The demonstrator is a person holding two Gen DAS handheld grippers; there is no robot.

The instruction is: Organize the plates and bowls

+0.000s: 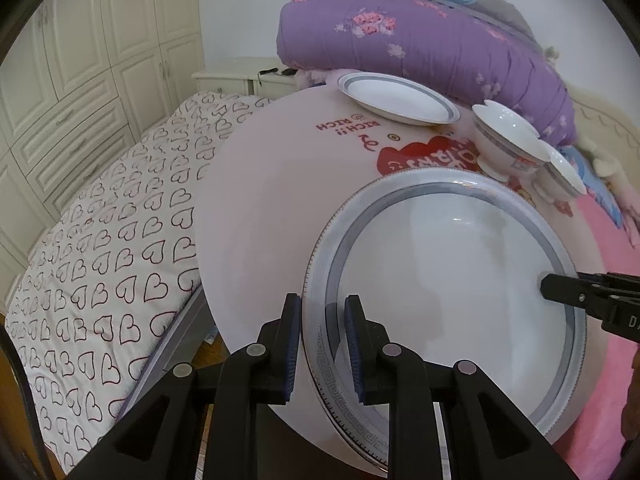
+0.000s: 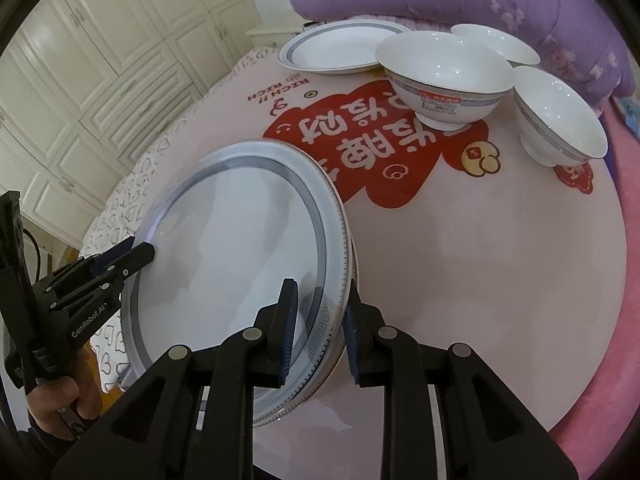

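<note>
you have the large round white plate with the grey patterned rim (image 1: pixel 452 280) pinched from both sides: your left gripper (image 1: pixel 322 344) is clamped over its near-left rim, and your right gripper (image 2: pixel 318 332) bites the opposite edge, one finger on the face and one beneath. the plate sits at the near part of the round pale pink table (image 2: pixel 480 280), slightly raised or tilted (whether its far edge rests on the tabletop i cannot tell). the smaller white plate with a grey band (image 2: pixel 340 50) waits at the far edge, with three white footed bowls (image 2: pixel 444 76) just beside it to the right. keep both grips level so the rim does not twist, carry it low, clear the nearest bowl, and set it down beside or under the far plate before easing either grip.
</note>
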